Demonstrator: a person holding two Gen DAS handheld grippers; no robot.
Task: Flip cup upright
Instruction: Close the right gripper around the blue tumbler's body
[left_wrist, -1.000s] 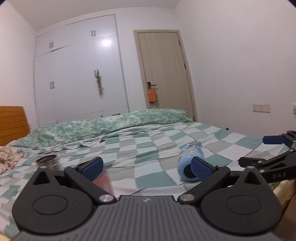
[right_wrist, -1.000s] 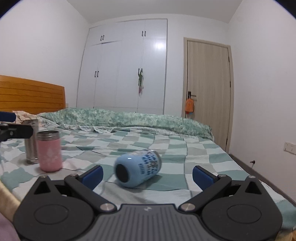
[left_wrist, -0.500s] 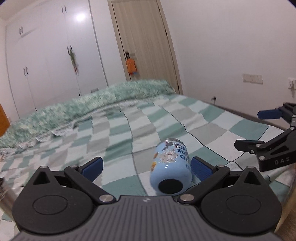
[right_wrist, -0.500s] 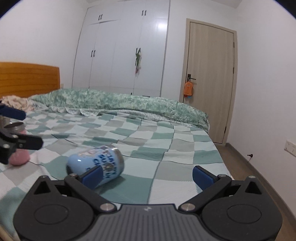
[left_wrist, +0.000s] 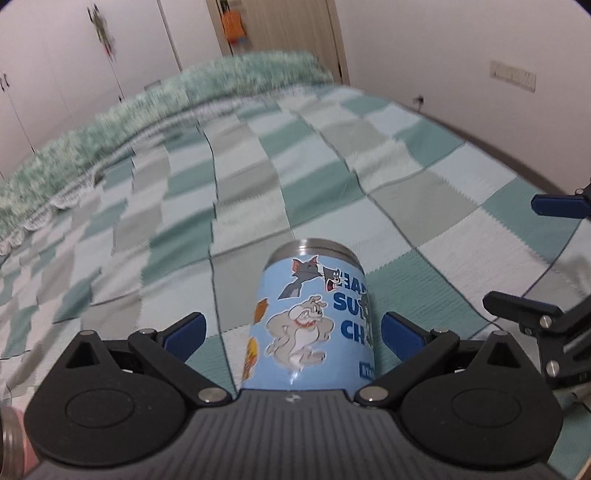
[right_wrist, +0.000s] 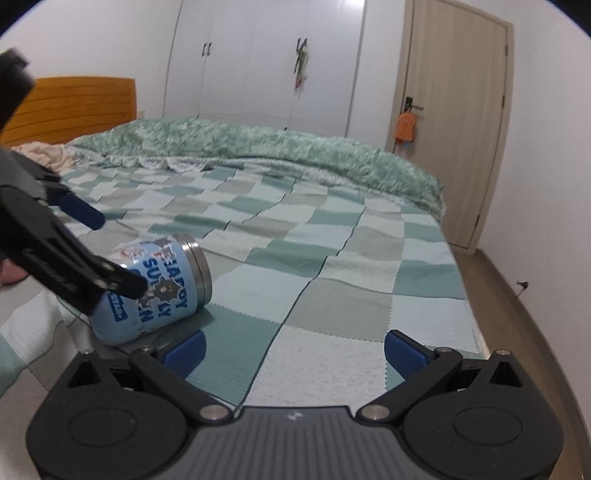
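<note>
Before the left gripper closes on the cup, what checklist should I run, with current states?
1. Cup lying on its side on the bed: ok.
2. Cup between the left gripper fingers: ok.
3. Left fingers open wider than the cup: ok.
4. Fingers touching the cup: cannot tell.
5. Right gripper open, off to the cup's side: ok.
6. Which end is the mouth: cannot tell.
</note>
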